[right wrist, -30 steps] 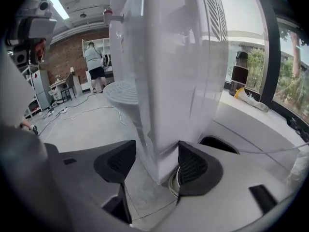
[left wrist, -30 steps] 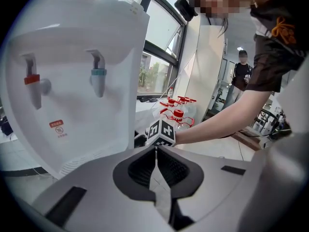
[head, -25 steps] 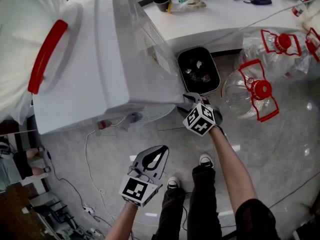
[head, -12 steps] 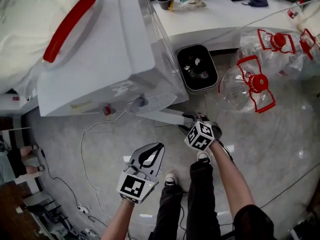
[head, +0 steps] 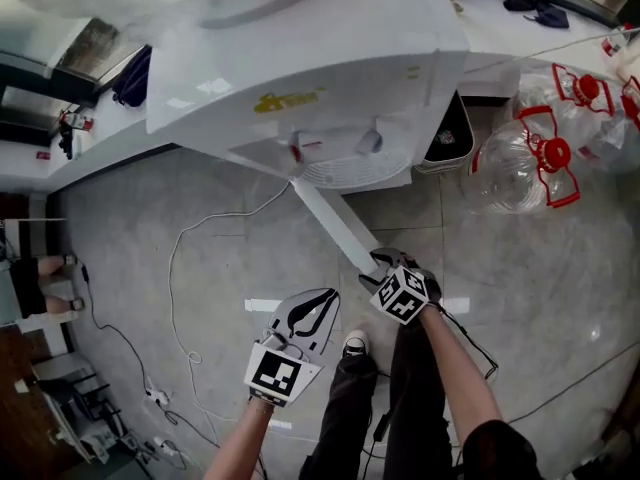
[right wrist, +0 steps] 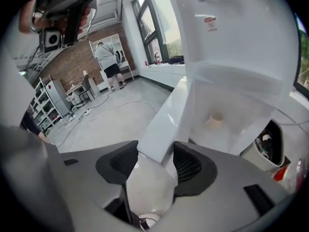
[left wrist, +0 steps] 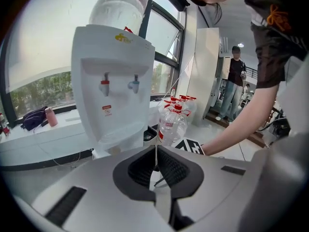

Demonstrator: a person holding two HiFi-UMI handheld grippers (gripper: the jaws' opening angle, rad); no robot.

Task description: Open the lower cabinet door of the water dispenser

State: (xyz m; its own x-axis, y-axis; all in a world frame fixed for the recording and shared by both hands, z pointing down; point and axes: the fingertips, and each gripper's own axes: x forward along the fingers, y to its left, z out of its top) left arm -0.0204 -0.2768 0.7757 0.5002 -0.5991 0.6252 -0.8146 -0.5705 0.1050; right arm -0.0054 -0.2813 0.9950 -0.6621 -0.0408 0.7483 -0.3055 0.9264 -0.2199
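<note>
The white water dispenser (head: 300, 68) stands ahead with a bottle on top, and its two taps face me in the left gripper view (left wrist: 113, 81). Its lower cabinet door (head: 330, 223) is swung out wide as a narrow white panel reaching toward me. My right gripper (head: 378, 263) has the door's free edge (right wrist: 166, 120) between its pads (right wrist: 190, 166); the jaws are opening while the edge still touches them. My left gripper (head: 322, 300) hangs shut and empty in front of the dispenser, left of the door (left wrist: 155, 153).
Large water bottles with red caps (head: 530, 158) lie on the floor right of the dispenser, beside a black bin (head: 445, 143). A white cable (head: 185, 258) runs across the floor at left. My shoe (head: 355, 345) is below the grippers. A person (left wrist: 235, 81) stands farther off.
The door has swung from nearly closed to wide open, drawn out by the right gripper, which came back toward me. The left gripper shifted along with my body around the dispenser's front.
</note>
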